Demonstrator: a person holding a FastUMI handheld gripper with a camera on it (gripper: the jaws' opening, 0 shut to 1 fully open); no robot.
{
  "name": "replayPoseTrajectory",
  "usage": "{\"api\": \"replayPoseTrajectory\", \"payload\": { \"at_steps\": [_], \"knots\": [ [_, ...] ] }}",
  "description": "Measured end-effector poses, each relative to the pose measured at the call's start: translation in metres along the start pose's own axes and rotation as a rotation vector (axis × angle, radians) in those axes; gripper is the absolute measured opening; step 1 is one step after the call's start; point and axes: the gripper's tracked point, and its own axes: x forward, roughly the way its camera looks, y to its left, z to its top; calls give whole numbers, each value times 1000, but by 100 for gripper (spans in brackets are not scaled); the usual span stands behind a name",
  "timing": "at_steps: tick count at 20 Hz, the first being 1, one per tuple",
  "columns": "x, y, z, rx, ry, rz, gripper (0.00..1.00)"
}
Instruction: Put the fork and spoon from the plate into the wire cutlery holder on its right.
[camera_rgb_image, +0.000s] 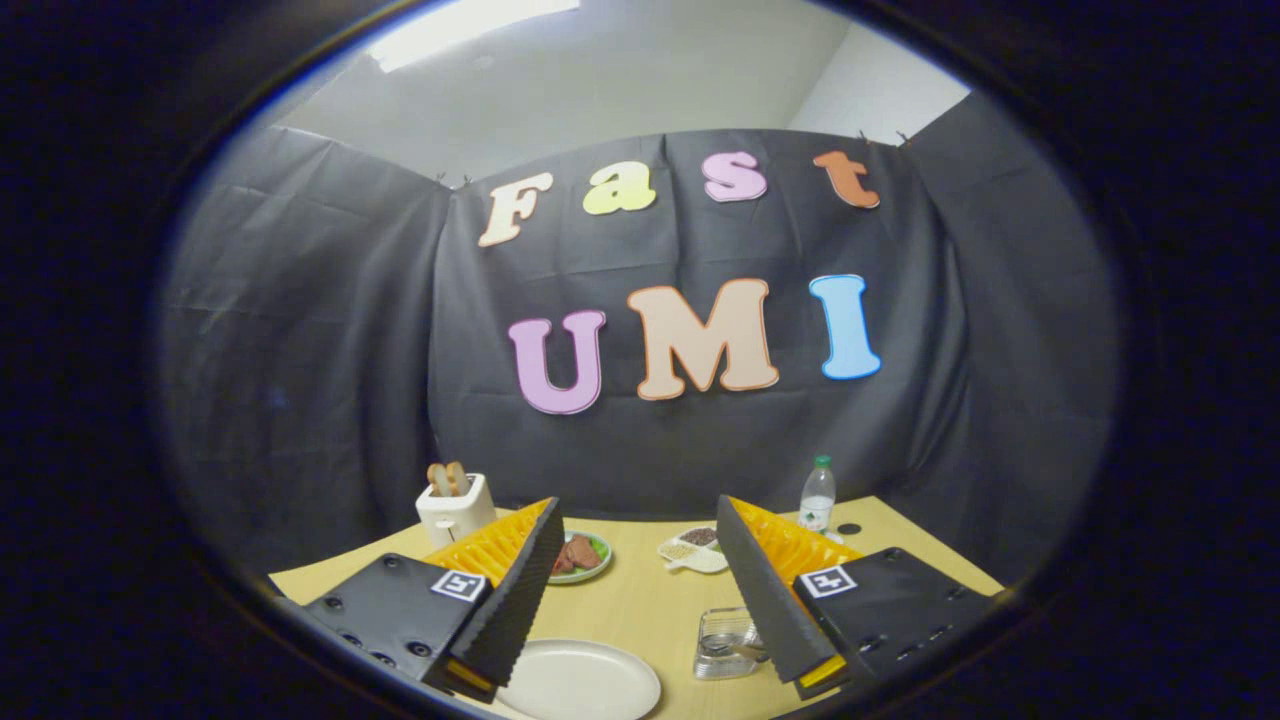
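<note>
The tool (640, 600) is held above the bench (640, 600) with its two fingers spread wide apart and nothing between them; it is released. Each finger (515, 600) has a flat, finely ribbed inner face and a ridged outer wall.

The plate (585, 682) lies on the bench just below the left finger tip. It is white, smooth and oval in outline, with a shallow rim. Its visible surface is bare. No cutlery can be made out on it.

The holder (722, 645) stands to the right of the plate, close beside the inner edge of the right finger, which covers part of its right side. It appears as a small see-through box with rounded corners. A pale metallic piece lies inside it; whether this is the fork or the spoon cannot be told.

Beyond the fingers, further items stand on the light wood-grain bench:
- A white toaster (455, 508) with two slices of bread (447, 478) standing in its slots, behind the left finger.
- A small green-rimmed dish (582, 556) holding reddish-brown food, partly hidden by the left finger.
- A white divided dish (695, 548) with dark and pale fillings, between the fingers, well beyond them.
- A clear plastic bottle (817, 495) with a green cap, upright, behind the right finger.
- A small dark disc (849, 528) lying flat beside the bottle.

A black cloth wall closes the booth behind the bench.
</note>
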Motion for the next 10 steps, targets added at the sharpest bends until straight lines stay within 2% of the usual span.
{"api": "replayPoseTrajectory", "payload": {
  "at_steps": [10],
  "knots": [
    [-1, -11, 15, 2, -26, -52, 97]
  ]
}}
